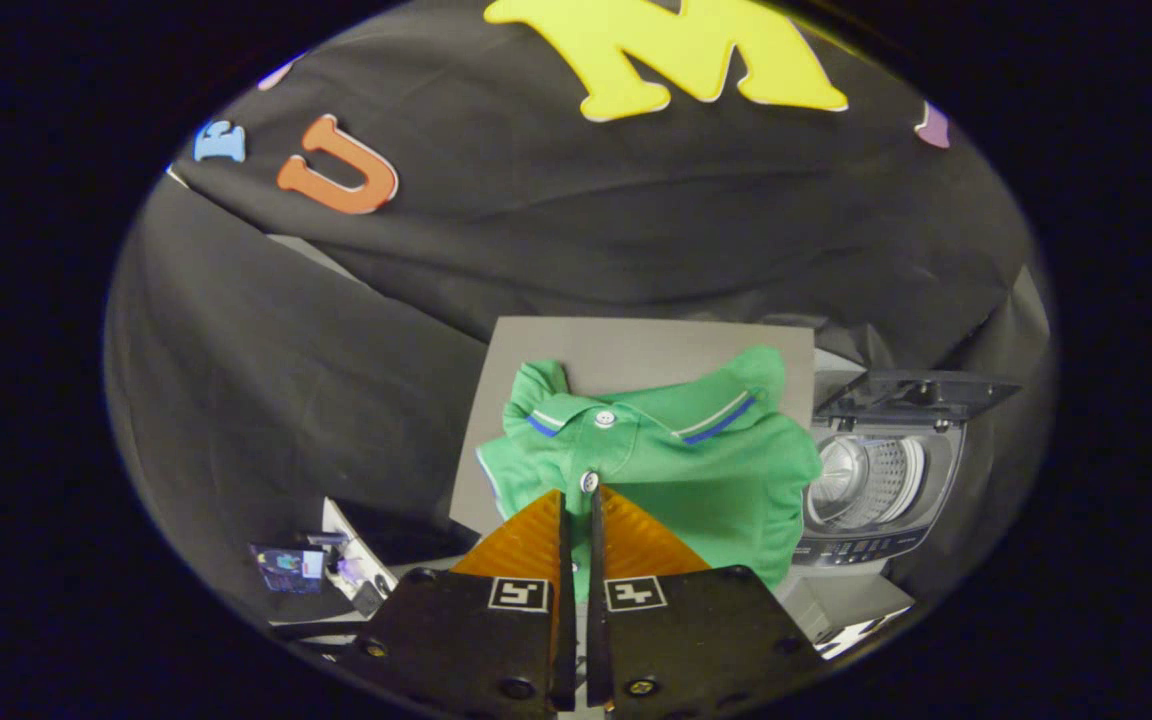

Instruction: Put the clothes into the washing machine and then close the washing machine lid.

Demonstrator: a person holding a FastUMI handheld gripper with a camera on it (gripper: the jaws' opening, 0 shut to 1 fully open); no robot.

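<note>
- The tongs (576, 497) are nearly closed, with just a thin slit between the two orange fingers (526, 540); whether a pinch of cloth sits in that slit cannot be told.
- The green polo shirt (676, 465) lies flat on a grey board (626, 350) on the tabletop, directly ahead of the tong tips, which are at its button placket, below the collar.
- The shirt's long axis runs collar to hem, roughly along the fingers' line.
- The washing machine (881, 480) stands just beside the shirt on its right, lid (911, 392) raised and drum open.
- Judgement: the coming move turns on carrying the shirt sideways, rightward from the placket, into that drum; the lid is not yet closed.
</note>
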